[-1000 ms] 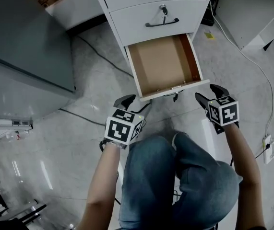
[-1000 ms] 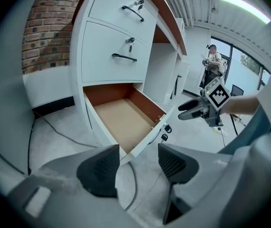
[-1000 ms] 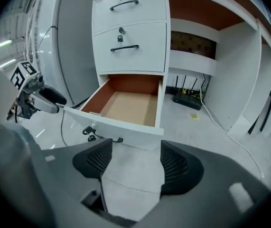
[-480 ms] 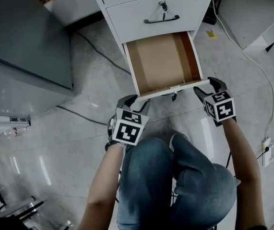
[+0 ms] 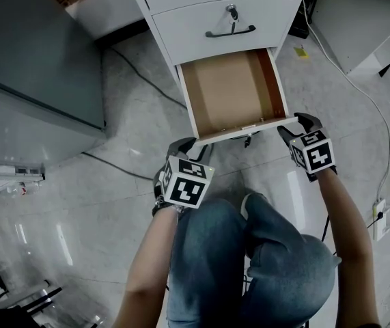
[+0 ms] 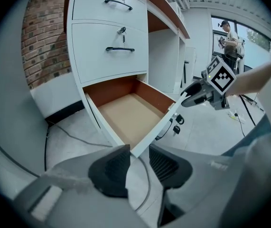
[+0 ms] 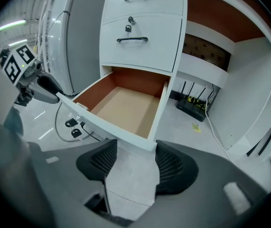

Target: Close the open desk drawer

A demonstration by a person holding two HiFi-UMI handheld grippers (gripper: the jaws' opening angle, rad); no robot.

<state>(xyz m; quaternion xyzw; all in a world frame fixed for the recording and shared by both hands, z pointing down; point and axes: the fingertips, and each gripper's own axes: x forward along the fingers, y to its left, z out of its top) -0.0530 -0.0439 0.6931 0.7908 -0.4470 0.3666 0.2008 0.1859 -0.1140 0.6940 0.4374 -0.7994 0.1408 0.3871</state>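
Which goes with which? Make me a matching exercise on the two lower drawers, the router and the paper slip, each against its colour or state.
1 bottom drawer
2 middle drawer
3 router
4 paper slip

A shut, lock above its handle
B yellow, flat on the floor
C pulled out, empty
D black, aerials up

Pairs: 1-C, 2-A, 3-D, 4-B

We count one open drawer (image 5: 232, 91) and two shut drawers (image 6: 110, 56). We count two black handles (image 6: 120, 49) and one router (image 7: 195, 109). We count one left gripper (image 5: 193, 146) and one right gripper (image 5: 296, 124).
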